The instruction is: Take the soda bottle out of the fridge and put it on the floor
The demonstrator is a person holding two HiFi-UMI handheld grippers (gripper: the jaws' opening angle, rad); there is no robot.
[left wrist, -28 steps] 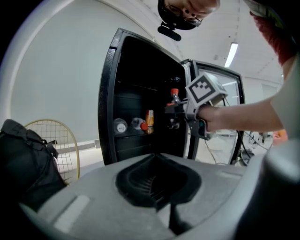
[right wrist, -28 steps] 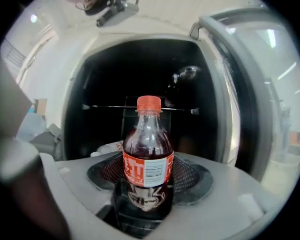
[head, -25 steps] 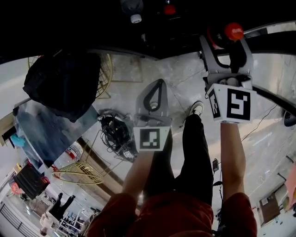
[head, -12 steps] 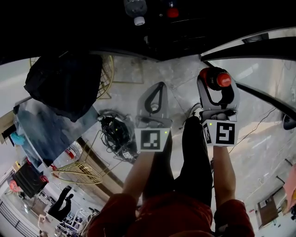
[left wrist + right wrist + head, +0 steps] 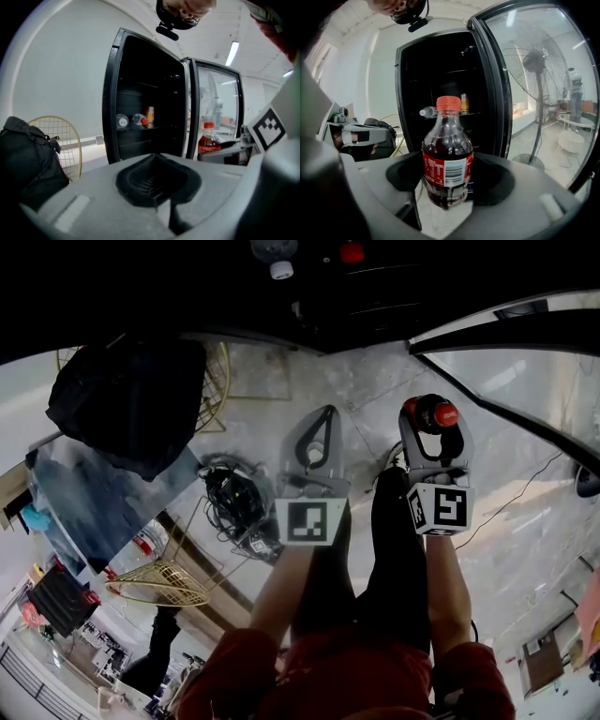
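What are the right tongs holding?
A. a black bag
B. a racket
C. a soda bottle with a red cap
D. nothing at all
C: in the right gripper view the soda bottle, red cap on top, stands clamped between the right tongs, out in front of the open fridge.

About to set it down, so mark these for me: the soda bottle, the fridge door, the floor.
soda bottle (image 5: 447,172): right gripper view, on its red label.
fridge door (image 5: 543,108): right gripper view, on the glass pane.
floor (image 5: 375,381): head view, on a bare pale patch near the top middle.
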